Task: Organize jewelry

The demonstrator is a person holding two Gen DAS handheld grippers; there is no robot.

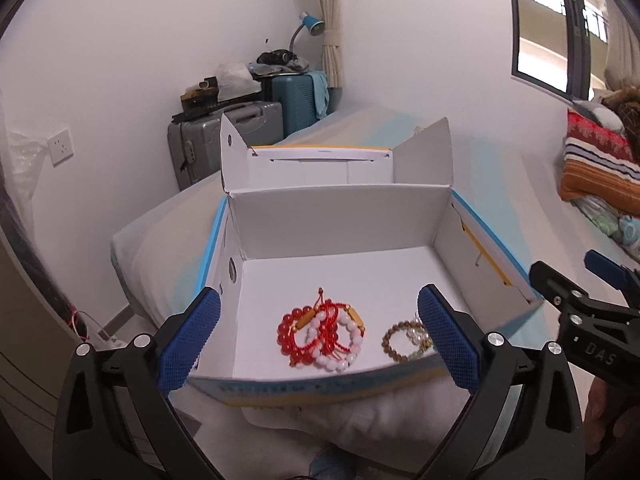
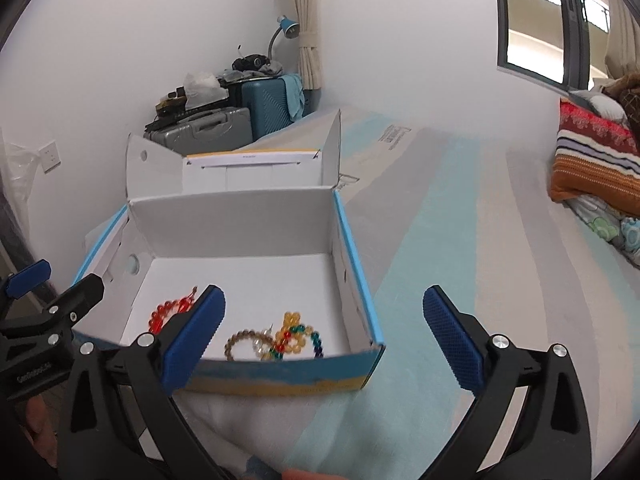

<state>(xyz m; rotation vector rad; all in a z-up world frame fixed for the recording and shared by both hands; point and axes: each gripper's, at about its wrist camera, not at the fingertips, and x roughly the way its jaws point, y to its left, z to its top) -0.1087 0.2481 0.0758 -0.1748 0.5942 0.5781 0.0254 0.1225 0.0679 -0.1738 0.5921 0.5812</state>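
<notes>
Now, bracelets: the red and white bead cluster lies low in the box, near its front wall, straight ahead of your left gripper.
Nearer tool: left; the right gripper faces the brown bracelet and multicoloured beads.
Jaws: both spread, empty.
Writing: "DAS" on the right tool; box print unreadable.

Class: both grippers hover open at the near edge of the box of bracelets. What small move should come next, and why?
Probably lower the left gripper onto the red and white bracelets. Its fingers already frame that tangle in the open box, nothing is held, and the right gripper sits partly outside the box.
</notes>
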